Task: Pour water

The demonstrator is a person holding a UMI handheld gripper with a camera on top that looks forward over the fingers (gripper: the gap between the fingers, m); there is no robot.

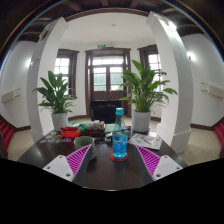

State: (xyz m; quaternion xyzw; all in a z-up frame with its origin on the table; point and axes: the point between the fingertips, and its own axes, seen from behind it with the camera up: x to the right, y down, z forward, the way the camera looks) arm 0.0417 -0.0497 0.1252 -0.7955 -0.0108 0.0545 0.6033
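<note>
A clear water bottle (120, 134) with a blue cap and blue label is standing upright on the dark table (100, 168), low in the centre of the frame. The gripper (113, 160) is reaching toward it with its fingers spread wide, gripping nothing. The bottle is rising in the gap between the two purple pads (80, 157), closer to the far ends of the fingers, with clear space showing on both sides.

The step in hand looks like the approach before the grasp. To do it well, the fingers should be sliding further forward so the pads are meeting the bottle's body around the label, below the cap, and centred so both pads press evenly. A squeeze too high or off to one side is likely to be tipping the bottle.

Behind the bottle, left of centre, a red bowl (70, 131) and what appears to be a tray of small items (94, 128) are sitting on the table; the view is too small there to tell which vessel is meant to receive the water.
</note>
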